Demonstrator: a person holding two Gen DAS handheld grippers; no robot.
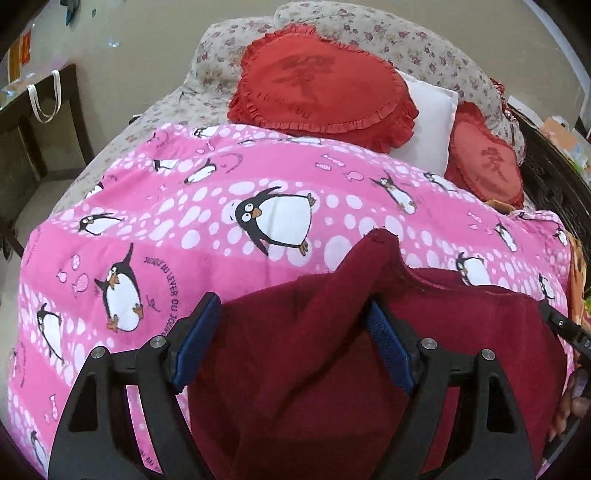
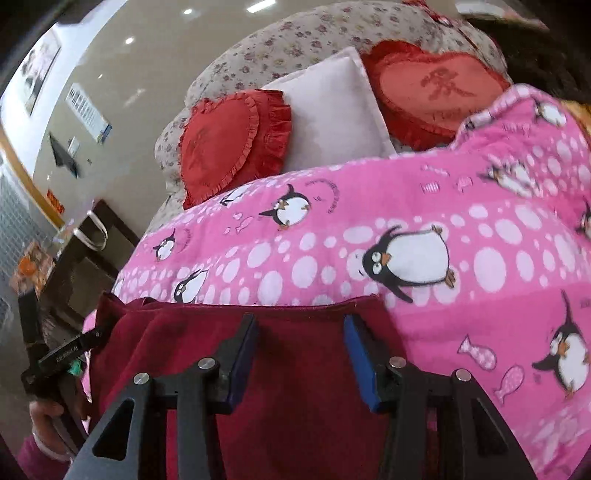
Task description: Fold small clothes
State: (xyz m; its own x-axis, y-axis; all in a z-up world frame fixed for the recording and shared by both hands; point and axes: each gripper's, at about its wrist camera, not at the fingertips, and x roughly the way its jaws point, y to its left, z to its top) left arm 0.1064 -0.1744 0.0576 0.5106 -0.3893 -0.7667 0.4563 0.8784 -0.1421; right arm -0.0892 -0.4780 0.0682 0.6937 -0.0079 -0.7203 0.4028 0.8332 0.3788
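A dark red garment lies on a pink penguin-print blanket on a bed. A raised fold of it peaks between my left fingers and beyond. My left gripper is open, its blue pads apart over the cloth, the right pad touching the fold. In the right wrist view the same garment lies flat with its far hem straight. My right gripper is open above it, near the hem. The left gripper also shows at the left edge.
Two red heart cushions and a white pillow lie at the head of the bed on a floral cover. A dark wooden table stands left of the bed. The blanket stretches right.
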